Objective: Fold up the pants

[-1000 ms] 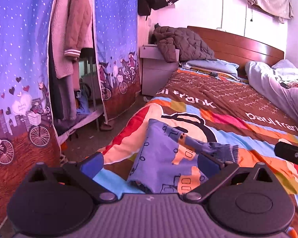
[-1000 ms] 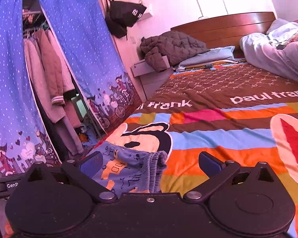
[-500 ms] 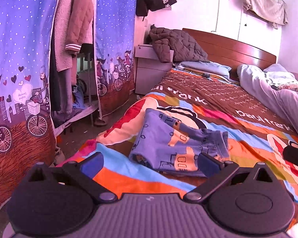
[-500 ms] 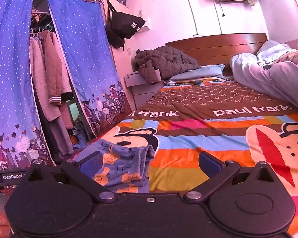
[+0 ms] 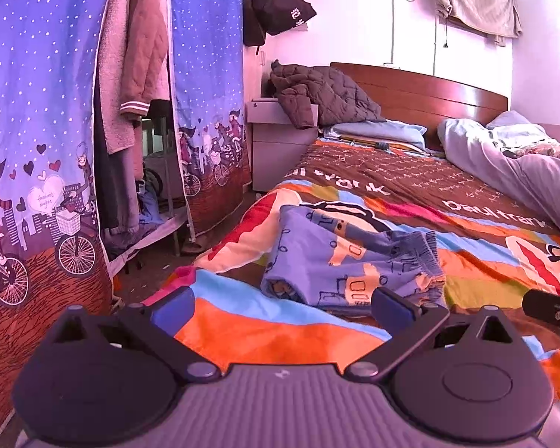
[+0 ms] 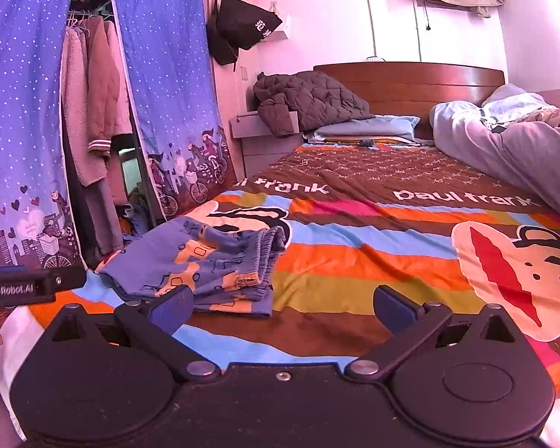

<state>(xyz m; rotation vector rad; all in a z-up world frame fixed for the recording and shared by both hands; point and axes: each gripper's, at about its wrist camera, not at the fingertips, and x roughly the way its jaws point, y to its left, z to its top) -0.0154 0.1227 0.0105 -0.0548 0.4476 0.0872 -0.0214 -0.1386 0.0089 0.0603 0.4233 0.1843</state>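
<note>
One pair of blue cartoon-print cotton pants [image 5: 349, 261] is laid folded, waistband to the right. Both grippers, left [image 5: 280, 304] and right [image 6: 280, 304], are held low, spread wide, empty.

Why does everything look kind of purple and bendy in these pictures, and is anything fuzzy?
Left wrist view: a pinkish-purple cast tints the wall, and the fisheye lens bows the curtain at the edge, with dark corners. Right wrist view: same tint and curving; the headboard arcs. The folded pants look sharp in both, with no real blur or glare.
</note>
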